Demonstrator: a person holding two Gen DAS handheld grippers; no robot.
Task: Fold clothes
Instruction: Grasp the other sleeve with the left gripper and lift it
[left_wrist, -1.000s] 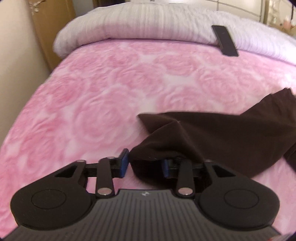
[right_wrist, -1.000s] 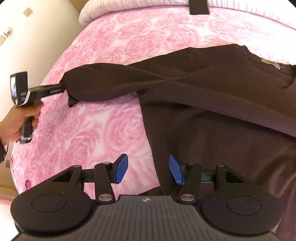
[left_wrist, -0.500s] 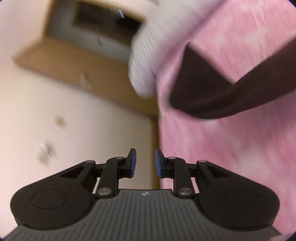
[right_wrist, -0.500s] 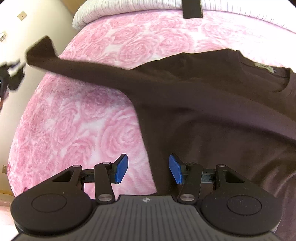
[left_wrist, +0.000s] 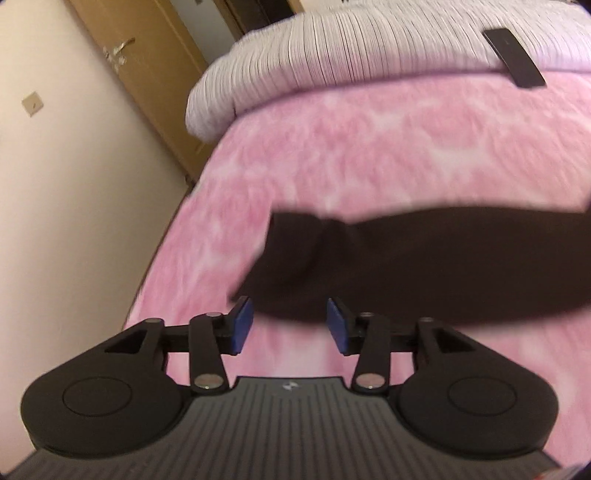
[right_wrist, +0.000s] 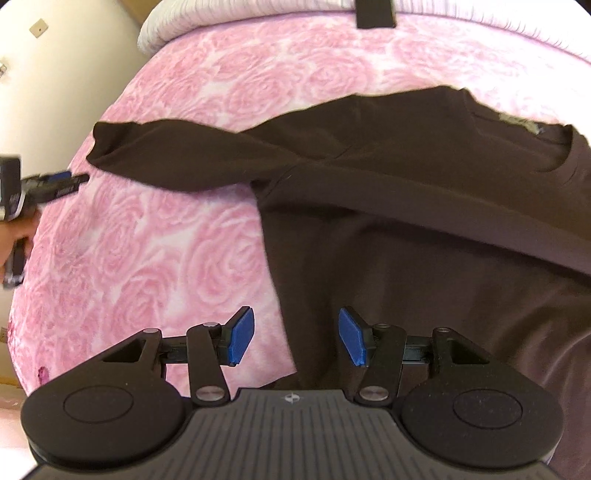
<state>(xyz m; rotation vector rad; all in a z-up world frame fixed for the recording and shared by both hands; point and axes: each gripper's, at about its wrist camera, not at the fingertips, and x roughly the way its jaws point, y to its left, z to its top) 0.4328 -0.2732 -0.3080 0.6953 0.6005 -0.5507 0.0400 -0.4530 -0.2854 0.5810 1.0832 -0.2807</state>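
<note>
Basically the bed (right_wrist: 177, 258), w/ its pink rose cover, carries everything. Spread across it lies the brown top (right_wrist: 424, 221), body flat, neck toward the pillow end at upper right in the right view, hem toward the camera, so its long axis runs roughly head-to-foot of the bed. Its sleeve (right_wrist: 177, 158) sticks out sideways to the left, cuff pointing at the bed's edge, lying about crosswise to the body. No fold looks made yet in what shows; prob. sleeve goes in first, then body halves, so nearly all the work is left, I'd judge. Left tongs (left_wrist: 290, 326) are wide open, holding nothing, just short of the cuff; blurry there, can't tell if touching. Right tongs (right_wrist: 293, 338) also wide open and empty, hovering over the top's side edge near the hem.
</note>
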